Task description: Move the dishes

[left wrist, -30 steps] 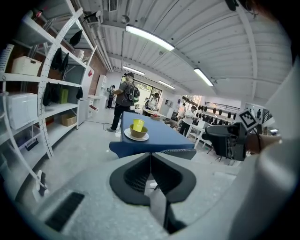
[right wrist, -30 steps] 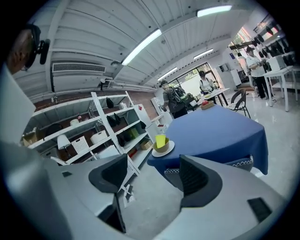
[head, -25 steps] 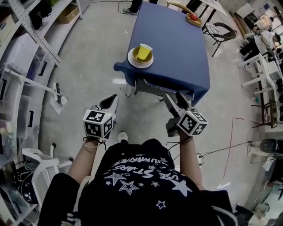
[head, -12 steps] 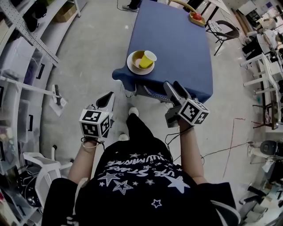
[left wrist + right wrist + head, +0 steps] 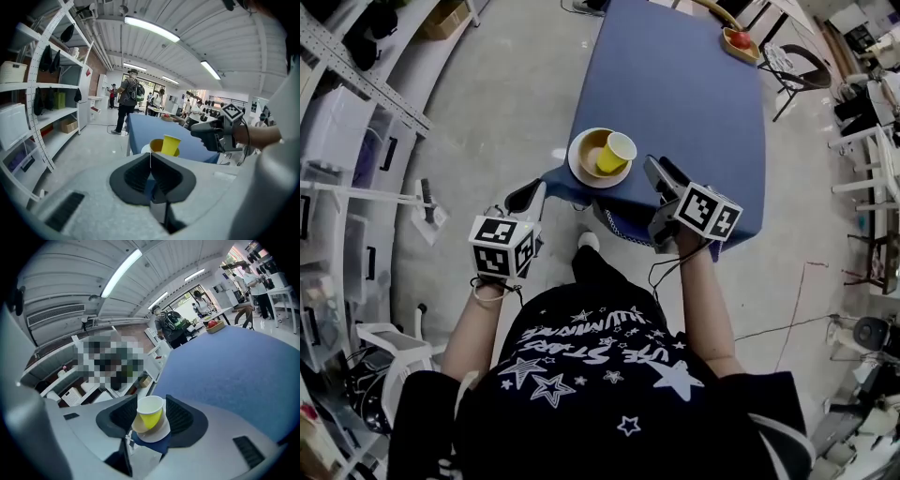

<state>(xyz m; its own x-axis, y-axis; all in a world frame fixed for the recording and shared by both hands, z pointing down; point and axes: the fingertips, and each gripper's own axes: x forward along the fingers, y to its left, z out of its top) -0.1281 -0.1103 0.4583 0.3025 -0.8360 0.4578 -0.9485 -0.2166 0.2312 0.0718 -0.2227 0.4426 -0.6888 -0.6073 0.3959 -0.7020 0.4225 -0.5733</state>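
The blue worktop (image 5: 703, 103) now fills the upper middle of the head view. A second ago it lay well ahead of you, so you have walked up to its near edge. The dishes sit at its near left corner: a white plate (image 5: 577, 172), a tan bowl (image 5: 589, 150) on it, and a yellow cup (image 5: 616, 153) leaning in the bowl. Nothing in that stack has shifted.

Your right tongs (image 5: 654, 171) have come over the worktop, just beside the plate's rim. They have just been closing from wide to a middling gap. The cup lines up between them in the right gripper view, but they touch nothing yet. Your left tongs (image 5: 525, 199) are closed and empty, off the worktop's corner. By my reading you are now within reach, so the pickup can begin.
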